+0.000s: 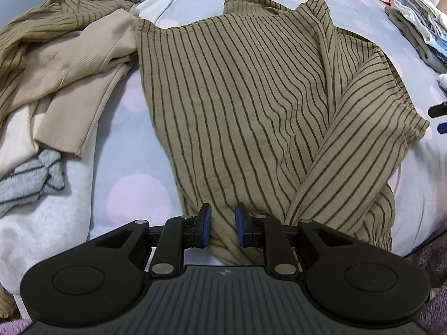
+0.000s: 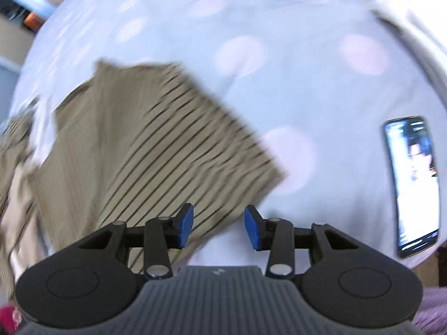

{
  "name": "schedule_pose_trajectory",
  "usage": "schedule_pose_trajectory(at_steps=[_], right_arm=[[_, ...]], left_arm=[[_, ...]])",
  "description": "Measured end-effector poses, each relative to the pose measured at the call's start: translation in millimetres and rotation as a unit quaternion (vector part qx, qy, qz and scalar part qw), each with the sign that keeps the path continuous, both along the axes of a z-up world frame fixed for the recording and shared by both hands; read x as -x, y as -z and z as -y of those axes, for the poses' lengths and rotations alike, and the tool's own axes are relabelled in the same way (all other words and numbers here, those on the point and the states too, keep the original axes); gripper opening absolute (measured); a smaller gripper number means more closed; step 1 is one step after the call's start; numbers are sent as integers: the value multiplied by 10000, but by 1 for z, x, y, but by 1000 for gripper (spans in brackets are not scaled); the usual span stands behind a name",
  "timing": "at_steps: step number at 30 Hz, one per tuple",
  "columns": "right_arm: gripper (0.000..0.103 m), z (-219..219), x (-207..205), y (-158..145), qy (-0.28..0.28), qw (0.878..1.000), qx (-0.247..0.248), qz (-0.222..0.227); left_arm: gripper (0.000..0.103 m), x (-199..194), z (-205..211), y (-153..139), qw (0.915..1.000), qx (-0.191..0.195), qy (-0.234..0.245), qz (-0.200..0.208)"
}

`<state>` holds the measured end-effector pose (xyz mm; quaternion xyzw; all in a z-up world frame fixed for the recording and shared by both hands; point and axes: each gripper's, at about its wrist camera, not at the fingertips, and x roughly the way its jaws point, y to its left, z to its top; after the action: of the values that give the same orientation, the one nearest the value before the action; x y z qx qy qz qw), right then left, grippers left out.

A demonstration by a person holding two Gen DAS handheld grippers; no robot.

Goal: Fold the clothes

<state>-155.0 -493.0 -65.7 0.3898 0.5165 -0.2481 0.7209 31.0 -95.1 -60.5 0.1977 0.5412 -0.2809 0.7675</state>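
A tan shirt with dark stripes (image 1: 245, 106) lies spread on the spotted bedsheet (image 1: 131, 192), one sleeve folded across its right side. My left gripper (image 1: 223, 228) is open, its blue pads on either side of the shirt's near hem, not closed on it. In the blurred right wrist view the same shirt (image 2: 156, 150) lies to the left. My right gripper (image 2: 218, 229) is open and empty above the shirt's near corner and the sheet (image 2: 279, 83). Its fingertips (image 1: 438, 117) show at the right edge of the left wrist view.
A heap of unfolded clothes (image 1: 56, 64), beige, striped and grey, lies at the left. A stack of folded clothes (image 1: 419, 25) sits at the back right. A phone with a lit screen (image 2: 413, 184) lies on the sheet at the right.
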Motion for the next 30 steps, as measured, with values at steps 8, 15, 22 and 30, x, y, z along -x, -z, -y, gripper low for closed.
schedule_pose_trajectory(at_steps=[8,15,22,30], right_arm=[[43,20,-3,38,324,9990,146,-269],[5,9,-12,24,28,9998,191,102],[4,-22,-49,-45,-639,9936,491,789],[4,-97,-138,-117,-1892,9697,967,1204]], left_arm=[[16,-12,13,8,9998,-150,-97,29],[16,-20,13,12,9997,-188,-132,26],[16,-28,11,7,9997,-123,-174,93],[16,-53,1,-15,9981,79,-336,518]])
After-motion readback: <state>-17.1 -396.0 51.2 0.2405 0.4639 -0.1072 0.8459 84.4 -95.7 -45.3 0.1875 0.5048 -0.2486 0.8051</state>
